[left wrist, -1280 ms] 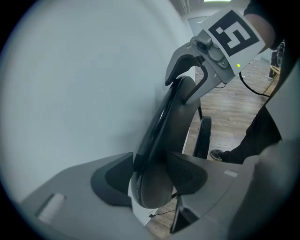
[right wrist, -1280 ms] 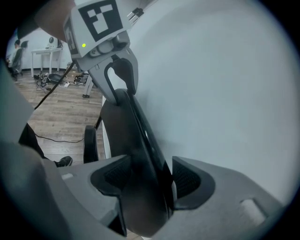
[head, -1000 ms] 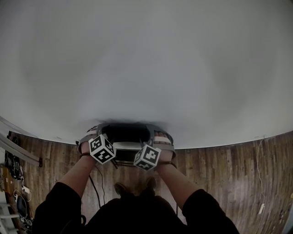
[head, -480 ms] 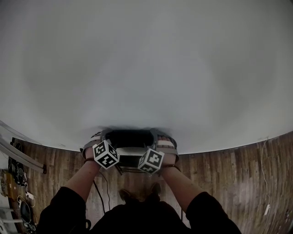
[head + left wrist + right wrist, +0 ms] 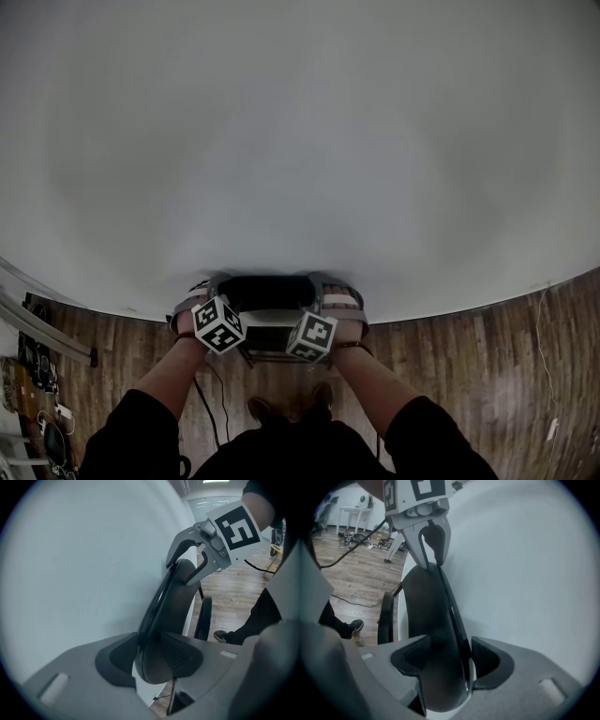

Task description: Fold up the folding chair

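**Both tools on the backrest of a stiff, slick chair**

The folding chair (image 5: pixel 267 292) stands on the wooden floor (image 5: pixel 469 347) right against the white wall (image 5: pixel 300 141), directly in front of the person. Its dark, curved backrest is uppermost.

The left tool (image 5: pixel 150 656) has just been closing its jaws, and its pads now press on one end of the backrest. The right tool (image 5: pixel 450 658) holds the other end, its jaws set wide with the backrest's thick, glossy edge between the pads.

The chair looks rigid, so it should move as one piece and not sag. A grip at both ends of the backrest keeps it level and stops it twisting. The backrest's surface is smooth and shiny, so the pads may slide along it under load. I judge the weight moderate and carried low, in the seat (image 5: pixel 204 618) and legs. The feet could skid on the wood as the frame closes, and the hinges may snap together.
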Demonstrator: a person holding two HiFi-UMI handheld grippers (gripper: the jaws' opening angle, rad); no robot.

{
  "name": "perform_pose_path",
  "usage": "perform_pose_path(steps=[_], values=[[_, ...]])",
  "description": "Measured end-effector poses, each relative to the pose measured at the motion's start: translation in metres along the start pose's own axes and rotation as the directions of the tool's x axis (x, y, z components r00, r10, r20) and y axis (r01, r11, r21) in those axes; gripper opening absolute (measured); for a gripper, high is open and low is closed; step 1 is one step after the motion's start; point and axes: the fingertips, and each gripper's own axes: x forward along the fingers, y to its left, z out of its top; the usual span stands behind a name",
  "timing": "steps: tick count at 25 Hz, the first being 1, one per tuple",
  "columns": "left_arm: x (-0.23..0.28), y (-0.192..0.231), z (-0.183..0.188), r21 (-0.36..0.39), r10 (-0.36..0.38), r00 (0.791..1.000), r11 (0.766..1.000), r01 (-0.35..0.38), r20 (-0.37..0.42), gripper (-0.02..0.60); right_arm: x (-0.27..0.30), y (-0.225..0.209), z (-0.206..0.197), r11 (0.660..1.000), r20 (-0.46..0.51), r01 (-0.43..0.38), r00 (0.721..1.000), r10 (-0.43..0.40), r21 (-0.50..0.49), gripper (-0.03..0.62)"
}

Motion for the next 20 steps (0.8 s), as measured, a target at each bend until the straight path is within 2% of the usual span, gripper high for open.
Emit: perform_pose_path(steps=[4, 8, 9, 15, 20], values=[[0.000, 0.001, 0.000, -0.004, -0.005, 1.000, 1.000, 0.005, 0.000, 0.140, 0.007, 0.002, -0.005, 0.999, -0.005, -0.006, 1.000, 0.006, -0.040, 0.259], [-0.003, -0.006, 0.001, -0.003, -0.010, 1.000, 1.000, 0.010, -0.006, 0.138, 0.003, 0.005, -0.008, 0.999, 0.001, -0.013, 1.000, 0.014, -0.040, 0.256], [-0.004, -0.007, 0.001, -0.002, -0.013, 1.000, 1.000, 0.013, -0.007, 0.121, 0.003, 0.005, -0.008, 0.999, 0.004, -0.019, 1.000, 0.019, -0.037, 0.256], [-0.013, -0.010, 0.003, -0.010, -0.008, 1.000, 1.000, 0.008, -0.009, 0.117, -0.004, -0.004, 0.002, 0.999, 0.047, -0.050, 0.998, 0.048, 0.023, 0.233], [-0.031, -0.023, 0.008, -0.033, 0.008, 1.000, 0.999, -0.009, -0.021, 0.117, -0.027, -0.001, 0.004, 0.991, 0.121, -0.096, 0.989, 0.084, 0.097, 0.230]])
